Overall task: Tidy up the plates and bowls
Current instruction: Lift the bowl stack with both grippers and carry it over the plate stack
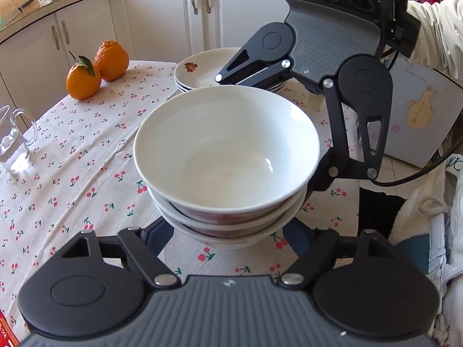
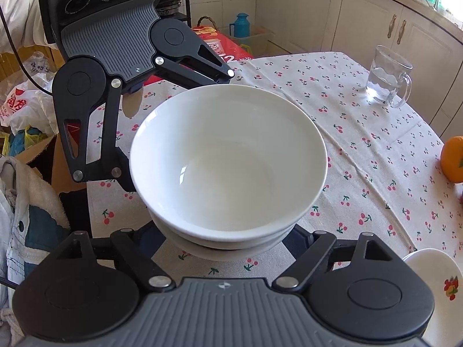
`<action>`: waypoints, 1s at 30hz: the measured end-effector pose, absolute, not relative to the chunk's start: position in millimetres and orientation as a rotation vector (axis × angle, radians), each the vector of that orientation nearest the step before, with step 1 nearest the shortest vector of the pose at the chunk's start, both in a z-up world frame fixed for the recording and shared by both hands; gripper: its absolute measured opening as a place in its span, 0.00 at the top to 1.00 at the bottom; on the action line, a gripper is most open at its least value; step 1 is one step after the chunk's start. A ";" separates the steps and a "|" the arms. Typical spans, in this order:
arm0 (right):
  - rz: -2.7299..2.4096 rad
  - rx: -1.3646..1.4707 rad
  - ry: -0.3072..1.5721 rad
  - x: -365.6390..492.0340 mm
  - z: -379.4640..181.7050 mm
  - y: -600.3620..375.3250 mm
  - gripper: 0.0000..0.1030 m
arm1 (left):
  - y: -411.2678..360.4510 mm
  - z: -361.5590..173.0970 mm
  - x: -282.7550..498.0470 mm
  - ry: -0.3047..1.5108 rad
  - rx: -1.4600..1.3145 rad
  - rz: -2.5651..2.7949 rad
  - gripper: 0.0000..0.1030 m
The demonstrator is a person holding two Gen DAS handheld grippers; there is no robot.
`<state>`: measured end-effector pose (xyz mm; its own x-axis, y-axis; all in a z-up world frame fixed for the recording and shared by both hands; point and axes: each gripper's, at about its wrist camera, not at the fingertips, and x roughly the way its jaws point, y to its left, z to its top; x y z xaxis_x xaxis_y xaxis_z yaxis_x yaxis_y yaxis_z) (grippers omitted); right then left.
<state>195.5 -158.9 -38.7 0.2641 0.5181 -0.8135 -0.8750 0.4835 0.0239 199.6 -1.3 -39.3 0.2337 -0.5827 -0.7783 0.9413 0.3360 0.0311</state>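
Note:
A stack of three white bowls with red patterned sides stands on the cherry-print tablecloth; it also shows in the right wrist view. My left gripper is spread wide around the near side of the stack, its fingertips hidden under the bowls. My right gripper is spread wide around the opposite side and shows in the left wrist view. A stack of white plates with a fruit print lies behind the bowls; its edge shows in the right wrist view.
Two oranges sit at the table's far left. A glass mug of water stands near the table edge. White cabinets line the wall behind. Bags and a red box stand on the floor beyond the table.

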 end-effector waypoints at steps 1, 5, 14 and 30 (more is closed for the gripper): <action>0.992 -0.488 0.863 193.9 -36.5 -161.1 0.14 | -4.4 -37.0 197.2 0.751 0.575 -1.125 0.21; 0.990 -0.495 0.842 184.8 -26.8 -174.3 0.14 | -18.4 -29.4 190.0 0.736 0.575 -1.121 0.21; 0.951 -0.516 0.815 174.1 -6.3 -226.5 0.14 | -71.5 -18.0 192.3 0.705 0.572 -1.147 0.21; 0.787 -0.528 0.806 206.9 4.3 -333.8 0.14 | -179.8 -20.3 246.5 0.617 0.637 -1.231 0.21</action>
<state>206.9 -333.8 4.3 0.4433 0.4121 -0.7961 -0.7857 0.6061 -0.1237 246.5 -179.8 -20.3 0.2206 -0.6485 -0.7285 0.9718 0.2099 0.1074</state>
